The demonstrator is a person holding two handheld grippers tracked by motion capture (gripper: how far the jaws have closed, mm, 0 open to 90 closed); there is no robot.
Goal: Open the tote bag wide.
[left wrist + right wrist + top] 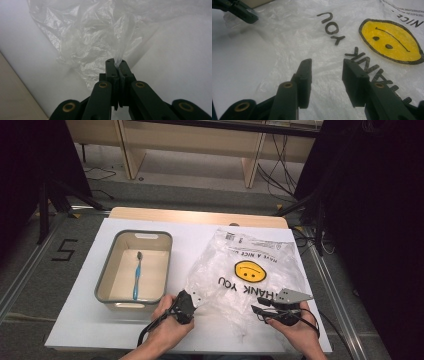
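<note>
Clear plastic bag (245,270) (yellow smiley print) lies centre-right of the high view on the white table (75,315). Left gripper (118,65) pinches a bag fold; right gripper (325,72) spread above it. Blue toothbrush (137,275) in grey bin (102,280), left of centre.

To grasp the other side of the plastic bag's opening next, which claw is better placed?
The right claw. Its jaws stand open just above the plastic bag, near the printed words, and hold nothing. The left claw is shut on a fold of the bag's edge.
</note>
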